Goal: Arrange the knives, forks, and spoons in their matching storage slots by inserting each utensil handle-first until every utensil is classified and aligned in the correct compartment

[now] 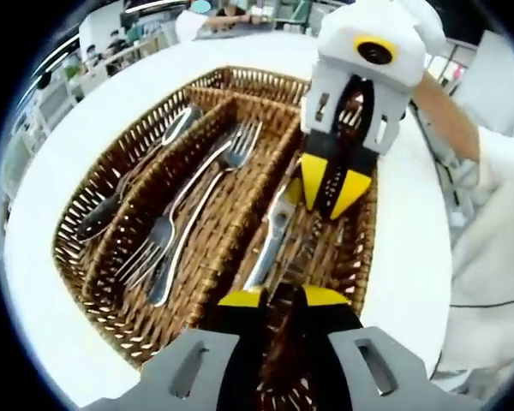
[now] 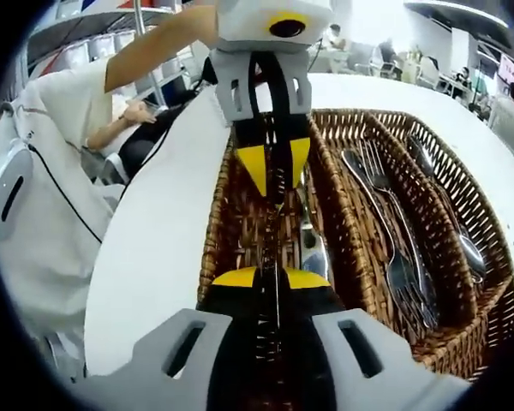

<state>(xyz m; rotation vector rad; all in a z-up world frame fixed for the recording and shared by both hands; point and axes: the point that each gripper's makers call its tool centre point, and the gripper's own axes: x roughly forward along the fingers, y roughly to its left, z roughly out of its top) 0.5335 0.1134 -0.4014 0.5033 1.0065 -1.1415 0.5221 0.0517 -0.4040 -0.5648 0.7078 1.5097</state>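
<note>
Woven brown wicker tray [image 1: 86,257] on white round bench [image 1: 43,163]: shiny steel spoons [image 1: 128,184], forks [image 1: 197,201], knife [image 1: 270,235] in separate slots. Left gripper [image 1: 283,295] and right gripper [image 2: 270,278] jaws closed, empty, over knife slot.

Bright, even overhead light in both views; the white table [image 1: 411,248] glares toward blown-out at upper centre. Shadows are soft and faint inside the wicker tray [image 2: 463,231]. Fisheye bending curves the edges, and the background at top is blurred
</note>
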